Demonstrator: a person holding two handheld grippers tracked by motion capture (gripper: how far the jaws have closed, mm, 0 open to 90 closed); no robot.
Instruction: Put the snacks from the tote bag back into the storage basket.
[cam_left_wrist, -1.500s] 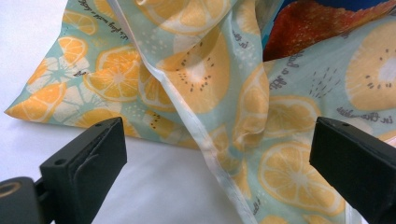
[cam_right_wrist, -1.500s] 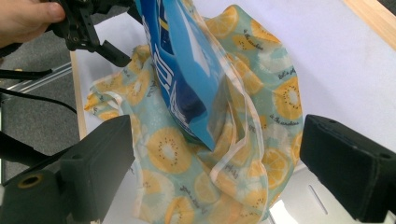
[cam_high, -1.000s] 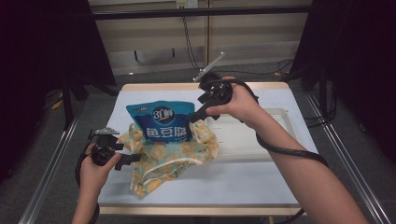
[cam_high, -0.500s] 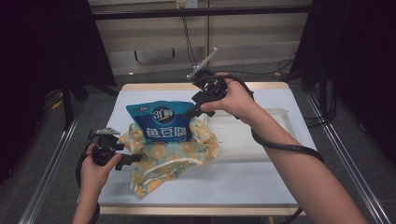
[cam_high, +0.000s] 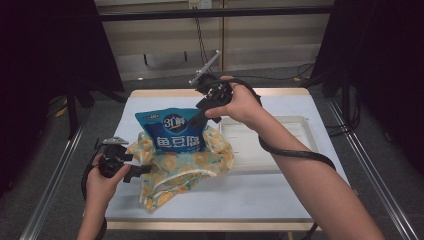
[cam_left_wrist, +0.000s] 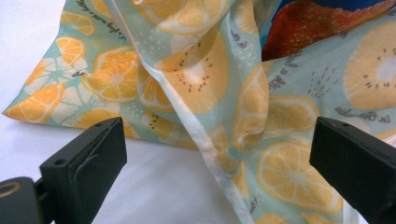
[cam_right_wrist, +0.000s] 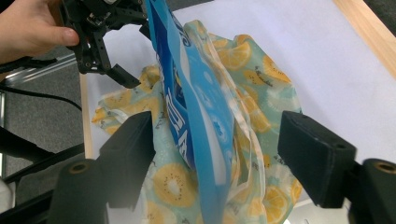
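White sheeting covers the counter (cam_high: 280, 195), with dark curtains on both sides and a pale wall behind. Near the middle of it stands the blue snack pouch (cam_high: 172, 131), upright, its lower half sunk into the fruit-print bag (cam_high: 187, 167), a thin translucent sack with orange and kiwi slices on a pale green ground. Just right of the fruit-print bag lies a shallow white tray (cam_high: 295, 145).

The coming move seems to turn on how the pouch's top edge sits to the right claw (cam_right_wrist: 219, 154). In the right gripper view the pouch (cam_right_wrist: 194, 107) runs edge-on up the middle of the frame, straight between the two black jaws, which stand wide apart with daylight on either side of it; nothing is pinched. The pouch's long axis points away from that claw, down into the fruit-print bag (cam_right_wrist: 252, 79). From above, the right claw (cam_high: 196, 116) hovers at the pouch's upper right corner, clearly the nearer hand to it.

The left claw (cam_high: 142, 171) sits low at the left edge of the fruit-print bag, jaws also spread. In the left gripper view the bag's folded hem (cam_left_wrist: 196, 135) lies between and just beyond them, loose and ungripped, with the left claw (cam_left_wrist: 217, 154) level with the counter.

My judgement: the right needs only to shut on the pouch's rim; the left, to nip the hem.
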